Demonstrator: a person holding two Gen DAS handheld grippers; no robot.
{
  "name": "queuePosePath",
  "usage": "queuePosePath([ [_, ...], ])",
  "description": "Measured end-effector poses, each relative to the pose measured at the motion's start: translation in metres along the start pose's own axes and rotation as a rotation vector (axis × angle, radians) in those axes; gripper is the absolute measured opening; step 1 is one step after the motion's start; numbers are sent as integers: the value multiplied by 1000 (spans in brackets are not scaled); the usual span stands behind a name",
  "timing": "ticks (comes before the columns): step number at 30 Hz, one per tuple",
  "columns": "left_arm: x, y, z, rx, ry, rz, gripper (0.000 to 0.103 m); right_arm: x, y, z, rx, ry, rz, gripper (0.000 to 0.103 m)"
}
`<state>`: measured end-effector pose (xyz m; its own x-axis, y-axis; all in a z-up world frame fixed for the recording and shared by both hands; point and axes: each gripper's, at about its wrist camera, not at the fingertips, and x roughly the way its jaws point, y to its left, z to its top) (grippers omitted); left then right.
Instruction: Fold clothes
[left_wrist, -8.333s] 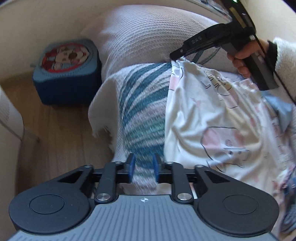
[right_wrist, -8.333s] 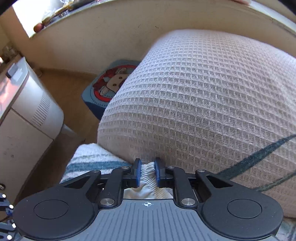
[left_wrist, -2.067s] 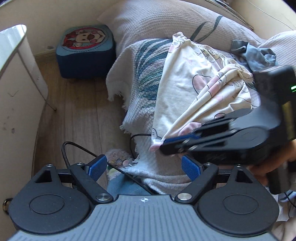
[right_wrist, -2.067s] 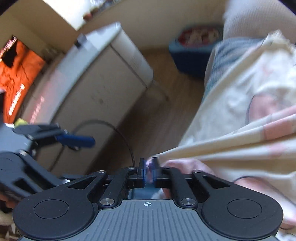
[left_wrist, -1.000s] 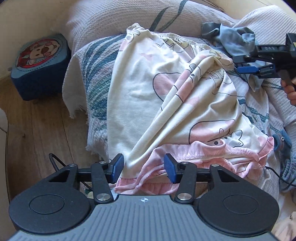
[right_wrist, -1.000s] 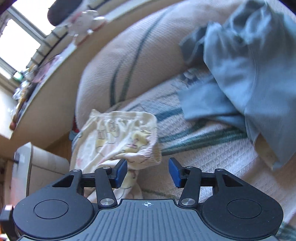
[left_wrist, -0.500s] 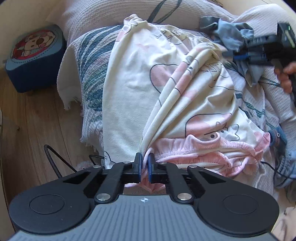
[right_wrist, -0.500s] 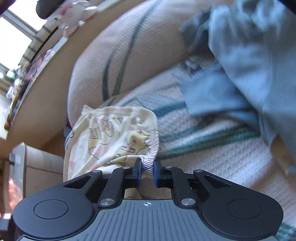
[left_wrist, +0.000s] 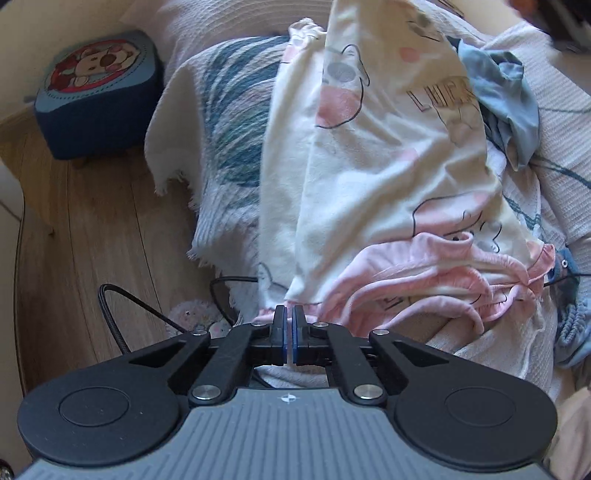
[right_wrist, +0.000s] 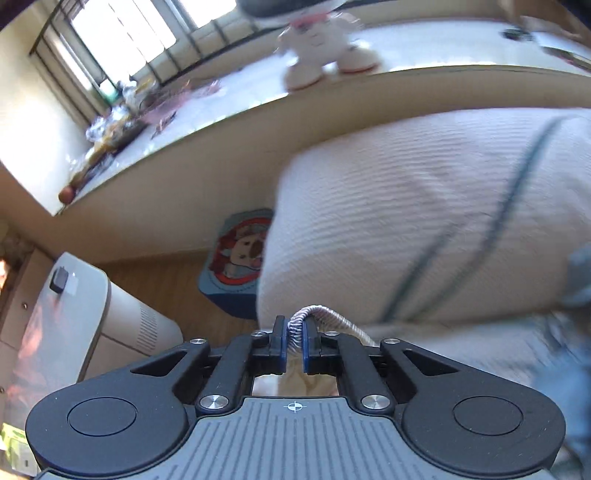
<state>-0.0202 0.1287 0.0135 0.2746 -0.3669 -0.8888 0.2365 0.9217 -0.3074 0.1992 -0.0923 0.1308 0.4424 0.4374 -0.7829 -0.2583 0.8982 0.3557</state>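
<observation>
Cream pyjama trousers (left_wrist: 369, 166) with pink cartoon prints and pink cuffs hang stretched over the sofa's teal-striped white throw (left_wrist: 229, 147). My left gripper (left_wrist: 288, 325) is shut on the near pink cuff edge. The far end of the trousers rises out of the top of the left wrist view. In the right wrist view my right gripper (right_wrist: 293, 341) is shut on the gathered elastic waistband (right_wrist: 314, 317), lifted in front of a white waffle cushion (right_wrist: 424, 221). The rest of the garment hangs hidden below that gripper.
A grey-blue garment (left_wrist: 506, 96) lies crumpled at the far right of the sofa. A blue cartoon footstool (left_wrist: 96, 92) stands on the wooden floor (left_wrist: 92, 240), a black cable (left_wrist: 147, 310) loops near the sofa's edge, and a white cabinet (right_wrist: 92, 325) stands left. A plush toy (right_wrist: 317, 48) sits on the windowsill.
My right gripper has lifted the waistband end high, so the trousers now stretch upward. The left gripper has stayed shut on the cuff.
</observation>
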Motion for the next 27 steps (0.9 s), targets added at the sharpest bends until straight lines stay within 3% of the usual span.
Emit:
queuePosePath([
  [7, -5, 10, -1, -20, -28, -47, 3, 98, -4, 5, 23, 131, -158, 8],
  [12, -7, 6, 1, -14, -47, -50, 18, 113, -17, -7, 86, 144, -154, 17],
  [14, -11, 2, 0, 3, -56, -38, 32, 100, -16, -8, 81, 125, -152, 20],
  [19, -21, -9, -1, 45, -78, -7, 40, 32, 2, -20, -54, 55, -125, 20],
  [22, -28, -19, -2, 101, -89, 19, 47, -15, 12, -51, -124, 40, -102, 21],
  [25, -36, -26, -6, 144, -103, 32, 58, -59, 17, -91, -184, 40, -100, 32],
  [27, -41, -30, -10, 166, -117, 34, 60, -85, 20, -124, -244, 28, -113, 33],
])
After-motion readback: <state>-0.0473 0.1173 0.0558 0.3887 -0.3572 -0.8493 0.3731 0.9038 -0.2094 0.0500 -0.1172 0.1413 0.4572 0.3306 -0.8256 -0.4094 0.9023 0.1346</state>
